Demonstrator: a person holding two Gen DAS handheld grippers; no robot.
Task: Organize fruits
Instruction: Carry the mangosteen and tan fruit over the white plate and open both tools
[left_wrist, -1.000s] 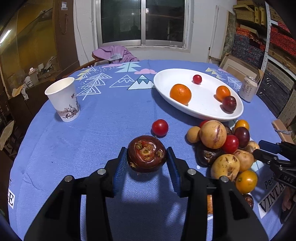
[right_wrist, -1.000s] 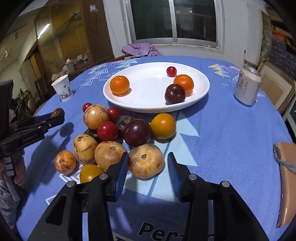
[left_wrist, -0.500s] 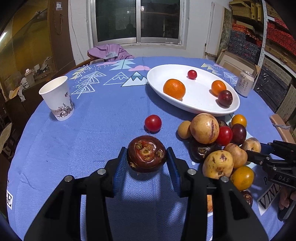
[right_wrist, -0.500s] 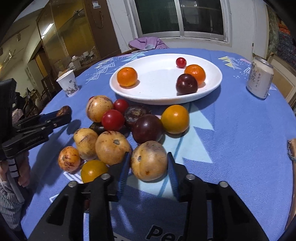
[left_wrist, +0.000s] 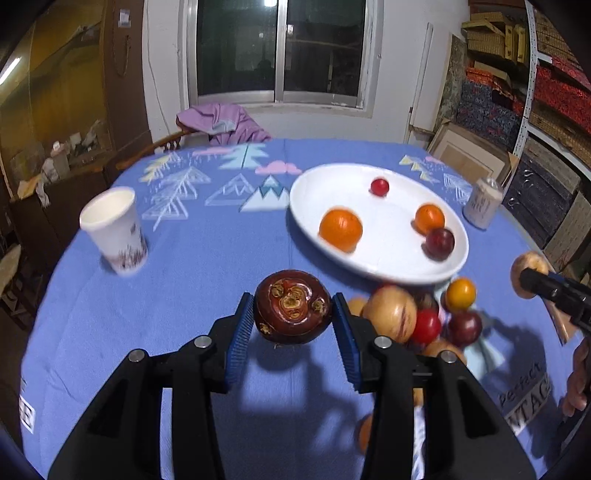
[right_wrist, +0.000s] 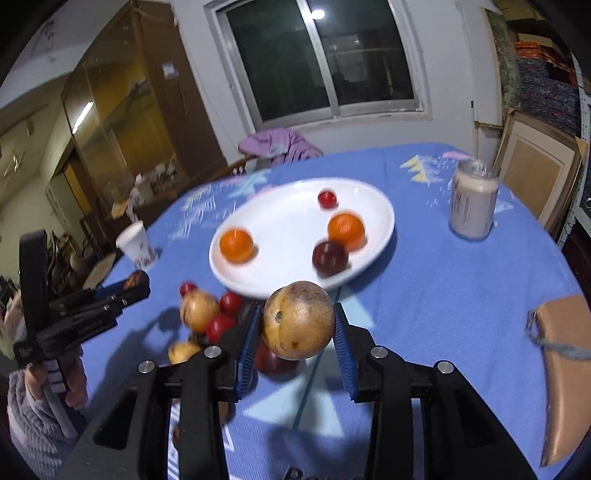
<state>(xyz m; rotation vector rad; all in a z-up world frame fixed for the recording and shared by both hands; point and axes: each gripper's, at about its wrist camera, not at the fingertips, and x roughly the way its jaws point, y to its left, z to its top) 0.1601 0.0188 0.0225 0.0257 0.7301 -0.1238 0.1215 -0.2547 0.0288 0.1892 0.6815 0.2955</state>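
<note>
My left gripper (left_wrist: 291, 301) is shut on a dark maroon round fruit (left_wrist: 291, 310) and holds it above the blue tablecloth, short of the white plate (left_wrist: 388, 243). On the plate lie two oranges, a dark plum and a small red fruit. My right gripper (right_wrist: 296, 314) is shut on a tan speckled fruit (right_wrist: 298, 321), held clear above the fruit pile (right_wrist: 199, 310). From the left wrist view the pile (left_wrist: 391, 314) lies just right of my fingers, and the right gripper with its tan fruit (left_wrist: 528, 273) shows at the right edge.
A paper cup (left_wrist: 114, 229) stands on the left of the table and a drink can (right_wrist: 472, 199) on the right beyond the plate. A tan pouch (right_wrist: 565, 362) lies at the right table edge. A chair with a purple garment (left_wrist: 221, 123) sits behind the table.
The right jaws closed on the tan fruit and lifted it off the pile. The left gripper rose with the maroon fruit still in it.
</note>
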